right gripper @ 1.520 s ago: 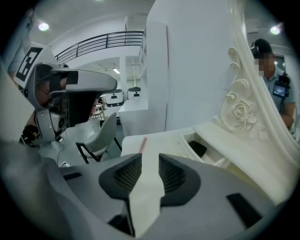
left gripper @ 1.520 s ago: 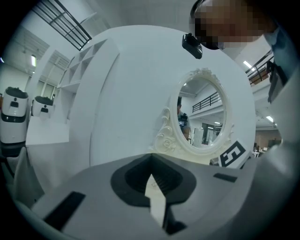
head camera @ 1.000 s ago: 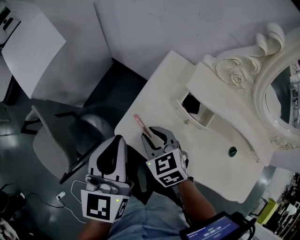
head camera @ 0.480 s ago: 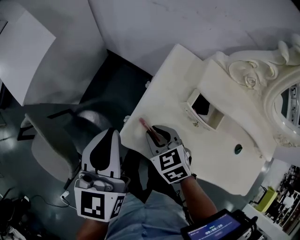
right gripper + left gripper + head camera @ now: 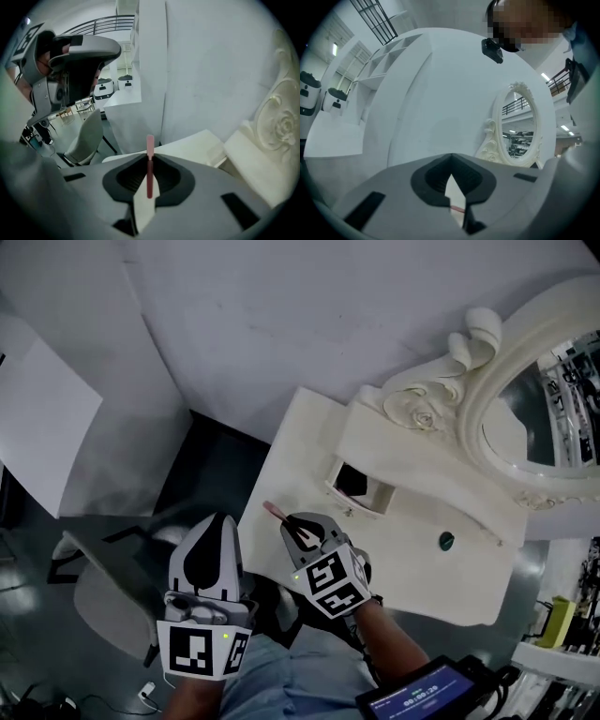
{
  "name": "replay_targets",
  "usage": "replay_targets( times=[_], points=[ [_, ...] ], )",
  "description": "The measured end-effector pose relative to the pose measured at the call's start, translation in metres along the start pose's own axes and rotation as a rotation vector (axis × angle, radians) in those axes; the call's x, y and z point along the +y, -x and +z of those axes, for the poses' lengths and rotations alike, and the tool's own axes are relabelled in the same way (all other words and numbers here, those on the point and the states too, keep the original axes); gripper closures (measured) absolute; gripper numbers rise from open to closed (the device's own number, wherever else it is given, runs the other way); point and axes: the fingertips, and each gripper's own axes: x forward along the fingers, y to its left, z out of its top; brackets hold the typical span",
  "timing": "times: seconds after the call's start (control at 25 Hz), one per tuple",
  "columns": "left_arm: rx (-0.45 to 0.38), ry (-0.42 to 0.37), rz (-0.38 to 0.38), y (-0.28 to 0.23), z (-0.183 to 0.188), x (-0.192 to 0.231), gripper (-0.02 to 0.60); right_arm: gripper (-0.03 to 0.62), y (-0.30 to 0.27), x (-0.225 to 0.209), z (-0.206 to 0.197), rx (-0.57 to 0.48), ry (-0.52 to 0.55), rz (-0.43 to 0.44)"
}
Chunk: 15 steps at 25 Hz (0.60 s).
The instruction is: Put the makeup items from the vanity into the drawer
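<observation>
A slim pink makeup stick (image 5: 274,511) pokes out from my right gripper (image 5: 298,527) over the front left corner of the cream vanity (image 5: 412,568). The right jaws have just been closing with the stick (image 5: 150,145) between them, and they now pinch it. Just behind, a small drawer (image 5: 354,486) stands open in the vanity's raised shelf, dark inside. A small green item (image 5: 446,541) lies on the top at the right. My left gripper (image 5: 208,532) hangs beside the vanity's left edge, jaws together with nothing in them (image 5: 451,159).
An ornate oval mirror (image 5: 539,390) rises at the back right of the vanity. A grey chair (image 5: 103,587) stands on the dark floor at the left, near white wall panels (image 5: 56,427). A device with a lit screen (image 5: 422,697) sits at the bottom edge.
The right jaws have closed on the pink stick. Both grippers have shifted a little, and the head view now shows more of the mirror.
</observation>
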Motion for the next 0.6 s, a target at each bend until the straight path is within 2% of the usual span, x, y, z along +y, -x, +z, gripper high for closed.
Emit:
replay_targets(
  times=[0.2,0.4,0.6],
  points=[
    [-0.004,-0.024,-0.090,-0.021,0.010,-0.034,0.581,0.553,0.035,-0.042,0.013,-0.066,-0.034,-0.085],
    [0.019,-0.034,-0.141,-0.052,0.001,-0.078,0.581,0.553,0.059,-0.097,-0.017,-0.049,-0.060,-0.136],
    [0.066,-0.041,-0.169,-0.076,-0.013,-0.109,0.581,0.553,0.073,-0.129,-0.044,-0.012,-0.055,-0.141]
  ],
)
